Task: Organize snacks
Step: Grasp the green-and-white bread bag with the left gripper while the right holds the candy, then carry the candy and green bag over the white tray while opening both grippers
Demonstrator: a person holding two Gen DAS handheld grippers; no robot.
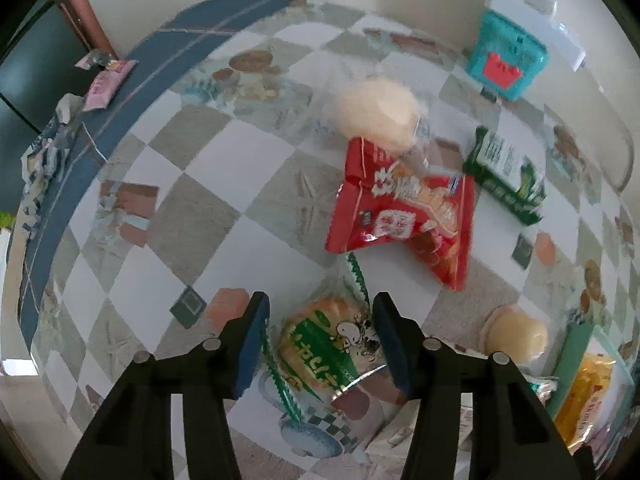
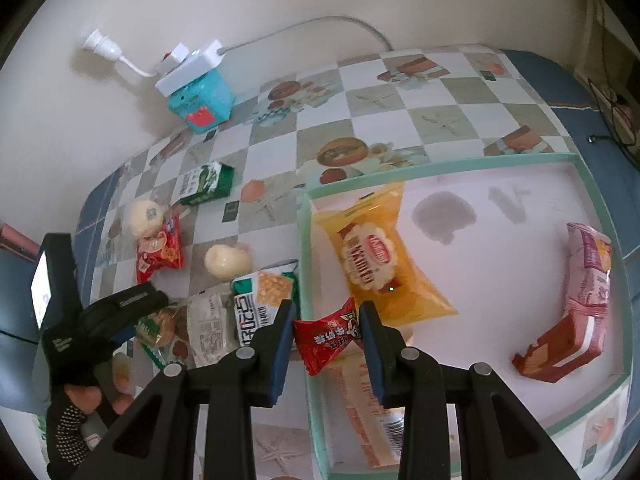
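Table: checkered tablecloth (image 2: 400, 92) against a cream wall.
Tray: white, green-rimmed tray (image 2: 440, 162) on the cloth; landmark for the rest.
Yellow packet (image 2: 376, 256): inside the tray, near its left wall.
Pink packet (image 2: 588, 268): inside the tray, at its right side.
Right gripper (image 2: 326, 338): over the tray's left wall, jaws clamped on a small red packet (image 2: 326, 342).
Left gripper (image 1: 320, 332): left of the tray, jaws apart around a green-trimmed cracker packet (image 1: 324, 344).
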